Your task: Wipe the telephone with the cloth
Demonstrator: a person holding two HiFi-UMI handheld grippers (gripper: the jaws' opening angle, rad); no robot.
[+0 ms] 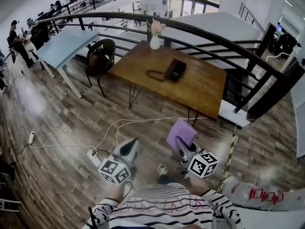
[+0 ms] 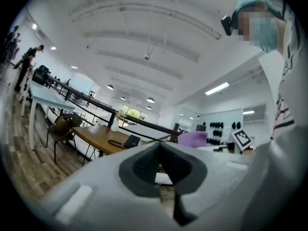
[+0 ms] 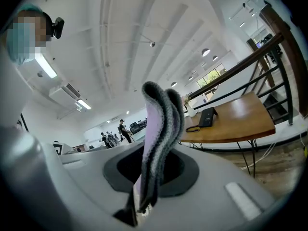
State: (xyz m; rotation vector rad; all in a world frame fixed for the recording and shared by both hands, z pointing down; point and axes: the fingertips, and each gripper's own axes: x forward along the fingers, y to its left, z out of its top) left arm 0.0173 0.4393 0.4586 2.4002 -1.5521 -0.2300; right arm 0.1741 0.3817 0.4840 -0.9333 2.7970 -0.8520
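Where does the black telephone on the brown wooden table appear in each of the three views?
Head view: the black telephone upper centre, on the brown wooden table.
Left gripper view: the telephone left of centre, small.
Right gripper view: the telephone right of centre.
Shared landmark: the white vase on that table.

I saw a wooden table [image 1: 200, 87] on thin metal legs, standing beside a dark curved railing [image 1: 214, 36]. A white vase [image 1: 155, 42] of pale flowers stood at its far edge, close to the railing. A dark chair [image 1: 101, 55] sat at the table's left end, with a light blue table [image 1: 66, 44] beyond it. On the plank floor [image 1: 52, 118] a white cable [image 1: 143, 120] curved from beneath the wooden table to a power strip [image 1: 94, 157]. A person [image 1: 17, 41] stood far off at the left, among desks.
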